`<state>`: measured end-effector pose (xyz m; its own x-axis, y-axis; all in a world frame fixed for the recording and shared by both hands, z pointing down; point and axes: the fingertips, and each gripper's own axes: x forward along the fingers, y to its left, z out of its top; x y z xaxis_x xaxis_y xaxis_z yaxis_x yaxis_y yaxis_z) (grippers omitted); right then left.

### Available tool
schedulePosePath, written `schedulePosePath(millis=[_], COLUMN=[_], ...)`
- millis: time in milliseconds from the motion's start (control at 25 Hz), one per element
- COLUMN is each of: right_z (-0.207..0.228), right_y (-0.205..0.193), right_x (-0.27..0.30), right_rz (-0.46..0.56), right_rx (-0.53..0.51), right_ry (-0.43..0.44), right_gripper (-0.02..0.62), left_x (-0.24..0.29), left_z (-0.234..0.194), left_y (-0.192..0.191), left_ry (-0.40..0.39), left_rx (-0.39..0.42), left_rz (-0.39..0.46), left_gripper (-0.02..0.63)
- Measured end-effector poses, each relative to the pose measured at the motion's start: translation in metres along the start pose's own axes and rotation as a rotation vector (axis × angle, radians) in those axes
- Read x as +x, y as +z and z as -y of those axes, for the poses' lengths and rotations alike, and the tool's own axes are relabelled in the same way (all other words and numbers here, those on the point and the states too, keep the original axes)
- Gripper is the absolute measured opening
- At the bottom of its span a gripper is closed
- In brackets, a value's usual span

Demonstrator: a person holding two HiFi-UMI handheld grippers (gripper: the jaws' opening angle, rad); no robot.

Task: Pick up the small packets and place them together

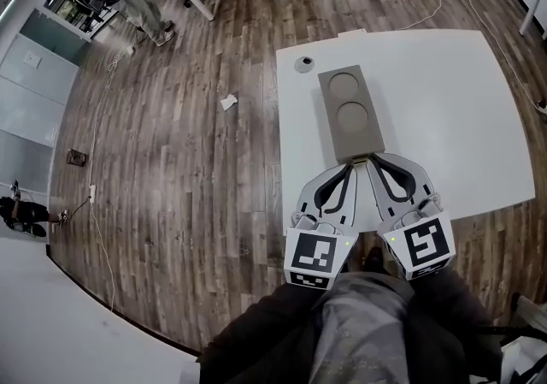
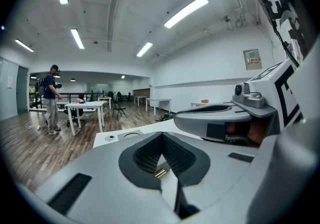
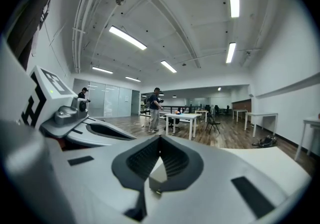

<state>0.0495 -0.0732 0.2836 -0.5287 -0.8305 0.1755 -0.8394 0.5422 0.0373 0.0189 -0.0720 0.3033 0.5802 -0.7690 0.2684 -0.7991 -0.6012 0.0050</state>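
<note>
Left gripper (image 1: 349, 170) and right gripper (image 1: 376, 167) closed, empty, at the near edge of the table (image 1: 444, 117)
Both pairs of jaws are together with nothing between them, tips beside the near end of a grey tray (image 1: 350, 113). No small packets show in any view; I would first find them, then open the jaws before reaching.

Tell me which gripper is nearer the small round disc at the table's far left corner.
Left. The left gripper sits by the near end of the grey tray, on the side toward the disc; the right gripper lies beside it, farther off.
</note>
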Motion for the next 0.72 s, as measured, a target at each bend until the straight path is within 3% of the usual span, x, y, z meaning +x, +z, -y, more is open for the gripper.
schedulePosePath(millis=[320,720], right_z=[-0.002,-0.007], right_y=[0.001,-0.009], right_x=[0.012,0.019], right_rz=[0.000,-0.051], right_rx=[-0.005,0.021], right_ry=[-0.024,-0.135], right_gripper=[-0.003,-0.003], left_x=[0.005,0.012], left_z=[-0.013,-0.018], left_y=[0.000,-0.011], left_ry=[-0.023,-0.161], left_rx=[-0.003,-0.016], left_rz=[0.004,-0.001], left_gripper=[0.003,0.003])
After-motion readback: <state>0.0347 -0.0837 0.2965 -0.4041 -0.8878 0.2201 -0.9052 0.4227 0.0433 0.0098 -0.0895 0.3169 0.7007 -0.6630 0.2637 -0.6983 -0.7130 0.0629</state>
